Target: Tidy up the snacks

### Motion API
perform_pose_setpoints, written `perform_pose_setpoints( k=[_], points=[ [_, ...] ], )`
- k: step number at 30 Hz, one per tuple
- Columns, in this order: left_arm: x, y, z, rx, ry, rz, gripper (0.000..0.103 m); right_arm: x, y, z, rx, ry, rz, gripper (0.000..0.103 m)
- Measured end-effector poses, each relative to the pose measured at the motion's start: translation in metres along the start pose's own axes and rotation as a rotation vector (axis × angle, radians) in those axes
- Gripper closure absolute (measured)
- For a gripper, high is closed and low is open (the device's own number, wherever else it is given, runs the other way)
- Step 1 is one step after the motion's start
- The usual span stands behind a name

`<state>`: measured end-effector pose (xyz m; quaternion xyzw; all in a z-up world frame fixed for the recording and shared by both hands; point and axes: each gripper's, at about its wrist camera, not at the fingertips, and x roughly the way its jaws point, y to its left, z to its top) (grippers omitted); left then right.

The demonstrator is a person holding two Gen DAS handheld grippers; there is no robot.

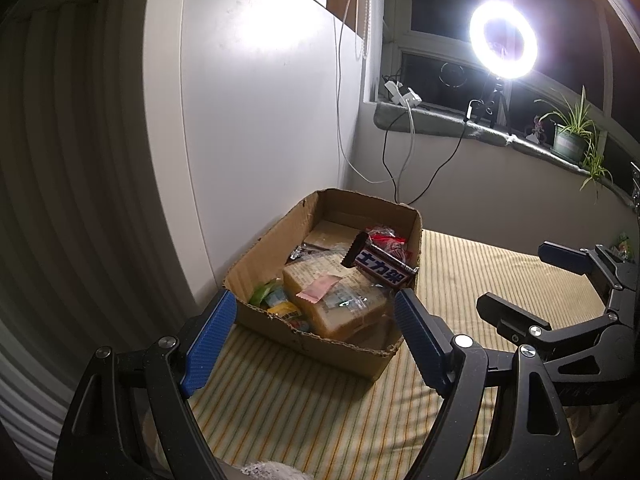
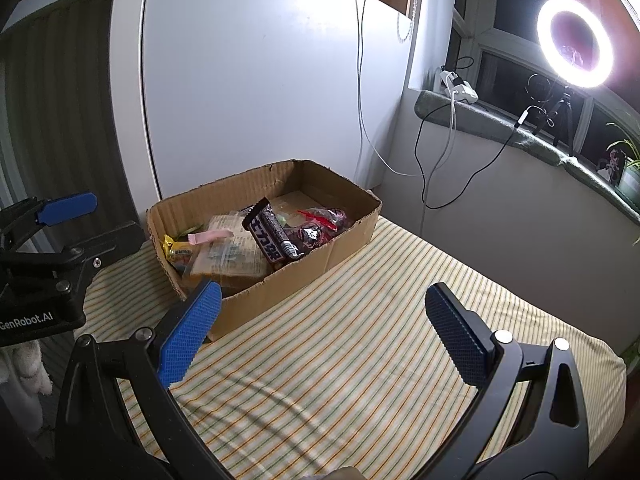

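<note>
Looking across the striped bed cover (image 2: 360,320), we saw the cardboard box (image 1: 352,356) standing on it near the white wall panel (image 1: 260,120), its flaps torn off and its top open. Inside lay a wrapped loaf of sliced bread (image 1: 340,304), printed all over with small text we could not read, filling the near half of the box. A red-and-clear bag of sweets (image 2: 320,228) sat toward the far right corner. Across the top rested the chocolate bar (image 1: 378,264), its dark wrapper bearing large white Chinese characters, 士力架, on a blue band. Its long axis ran roughly level with one crimped end tipped up over the middle of the box and the other end lying at the right-hand rim. A pink sachet (image 1: 320,290) lay flat on the bread, and a yellow-wrapped snack (image 2: 176,250) and green packet (image 1: 262,294) were tucked at the near left corner.

Our left gripper (image 1: 314,326) hovered just before the box with its blue pads spread wide, holding nothing. Our right gripper (image 2: 320,328) hung over the bed cover, jaws likewise apart and bare. From the right wrist view, the left tool's body showed the lettering "GenRobot.AI".
</note>
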<state>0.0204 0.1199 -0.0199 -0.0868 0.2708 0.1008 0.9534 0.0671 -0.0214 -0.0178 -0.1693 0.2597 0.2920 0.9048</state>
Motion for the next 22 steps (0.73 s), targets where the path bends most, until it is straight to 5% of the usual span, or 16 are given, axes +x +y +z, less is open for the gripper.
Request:
perform_pose_setpoints(
  k=[22],
  points=[
    [-0.0043, -0.0032, -0.0034, 0.005, -0.003, 0.002, 0.021, -0.0025, -0.001, -0.0045, 0.013, 0.001, -0.008, 0.0]
  ],
)
